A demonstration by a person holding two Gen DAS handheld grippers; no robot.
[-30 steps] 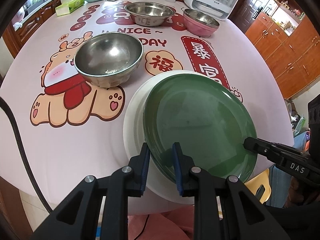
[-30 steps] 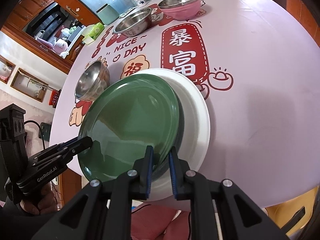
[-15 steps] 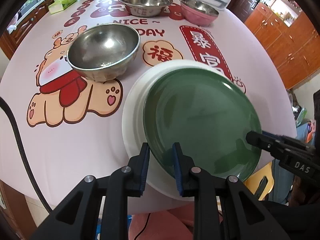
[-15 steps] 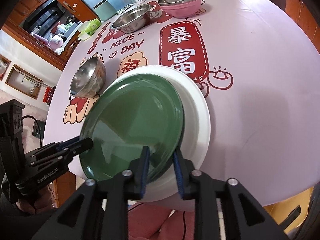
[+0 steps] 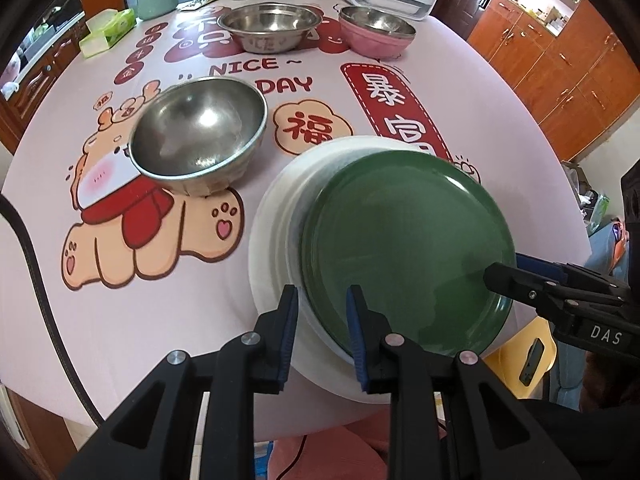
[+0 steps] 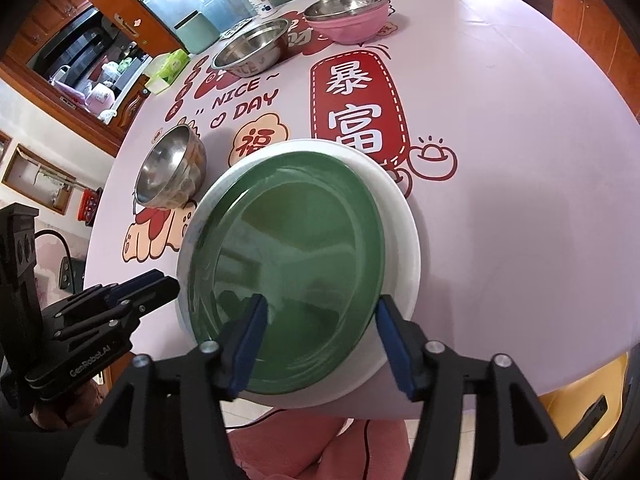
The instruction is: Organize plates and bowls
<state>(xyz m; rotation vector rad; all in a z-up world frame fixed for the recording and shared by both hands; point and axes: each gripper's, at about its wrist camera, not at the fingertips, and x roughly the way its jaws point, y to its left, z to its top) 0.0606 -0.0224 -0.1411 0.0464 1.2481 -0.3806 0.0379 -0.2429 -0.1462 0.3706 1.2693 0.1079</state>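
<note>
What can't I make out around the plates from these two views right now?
- White plate: middle hidden under green plate, both views.
- Left claw: contact with the green rim unclear, left view, fingers cover it.
- Pink bowl: inside too small to read.

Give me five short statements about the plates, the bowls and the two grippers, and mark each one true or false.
1. The green plate lies on the white plate. True.
2. The right gripper is clamped shut on the green plate. False: its jaws are opening, well apart, with the plate's near edge between them and the pads clear of it.
3. The nearest steel bowl stands left of the plate stack, apart from it. True.
4. The pink bowl is stacked inside the wide steel bowl. False: they stand side by side at the far side of the table.
5. The left gripper has the green plate's rim between its narrow jaws. True.
</note>
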